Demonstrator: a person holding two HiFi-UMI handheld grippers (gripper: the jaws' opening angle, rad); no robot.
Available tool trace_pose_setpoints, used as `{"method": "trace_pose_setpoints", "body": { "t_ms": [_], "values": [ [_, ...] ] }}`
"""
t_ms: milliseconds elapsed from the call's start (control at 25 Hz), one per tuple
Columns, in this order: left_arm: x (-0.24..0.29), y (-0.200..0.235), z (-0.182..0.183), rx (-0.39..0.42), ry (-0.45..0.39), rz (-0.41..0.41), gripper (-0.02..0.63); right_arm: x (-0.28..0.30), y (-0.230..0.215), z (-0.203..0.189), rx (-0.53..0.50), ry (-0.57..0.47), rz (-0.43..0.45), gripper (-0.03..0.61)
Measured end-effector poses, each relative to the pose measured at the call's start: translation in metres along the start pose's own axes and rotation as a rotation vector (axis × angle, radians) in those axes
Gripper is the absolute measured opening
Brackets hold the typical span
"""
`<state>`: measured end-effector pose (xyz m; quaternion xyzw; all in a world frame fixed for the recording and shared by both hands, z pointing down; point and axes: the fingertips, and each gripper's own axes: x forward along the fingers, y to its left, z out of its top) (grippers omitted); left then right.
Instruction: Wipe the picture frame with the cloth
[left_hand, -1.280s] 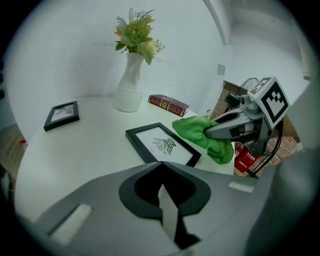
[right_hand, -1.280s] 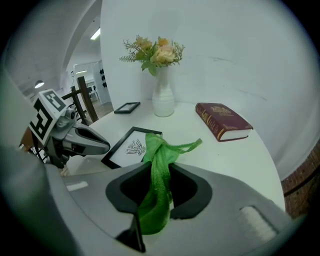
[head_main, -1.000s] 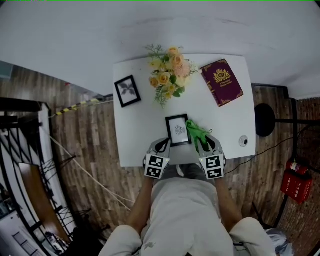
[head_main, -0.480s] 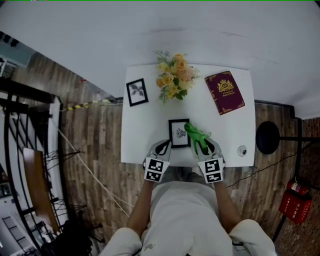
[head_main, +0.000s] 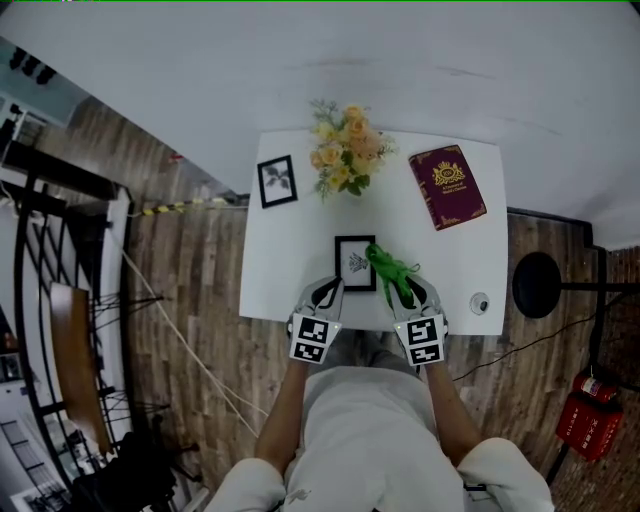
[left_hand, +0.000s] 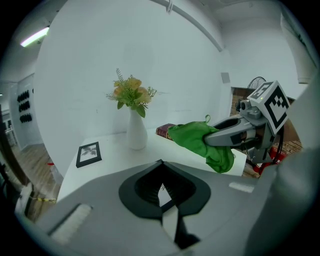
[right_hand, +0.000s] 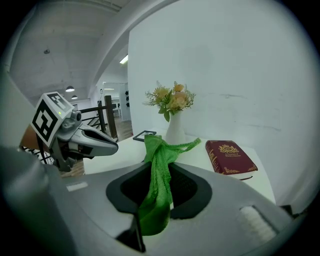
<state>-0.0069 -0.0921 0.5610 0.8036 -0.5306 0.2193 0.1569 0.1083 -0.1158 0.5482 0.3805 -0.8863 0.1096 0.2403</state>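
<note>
1. White rectangular tabletop (head_main: 290, 270) – carries every item below, over a brown plank floor.
2. Bouquet of yellow and peach flowers (head_main: 345, 150) in a white vase, at the far middle.
3. Maroon hardcover book with gold crest (head_main: 447, 187), lying flat at the far right corner.
4. Left tongs (head_main: 325, 293), grey with a marker cube, at the near edge just left of item 6. Its 2 halves are pressed almost together, only a thin slit between them, with nothing pinched.
5. Right tongs (head_main: 412, 293), same make, at the near edge just right of item 6. Pinching item 8.
6. Black-edged picture frame with a plant print (head_main: 355, 263), lying flat near the front middle, between the 2 tongs.
7. Second black-edged picture frame (head_main: 277, 181), at the far left, well apart from item 6.
8. Bright green cloth (head_main: 390, 273) – bunched, its loose end at the right edge of item 6; contact cannot be told.
9. Small round grey object (head_main: 480, 303), near the right front corner.
</note>
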Motion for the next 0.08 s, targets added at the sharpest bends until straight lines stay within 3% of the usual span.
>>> {"method": "trace_pose_setpoints", "body": {
  "t_ms": [80],
  "values": [
    [-0.0005,-0.0024,0.0018,0.0,-0.003,0.004,0.02,-0.0015,-0.0012,0.0014,-0.001,-0.002,0.002,0.092]
  ]
}}
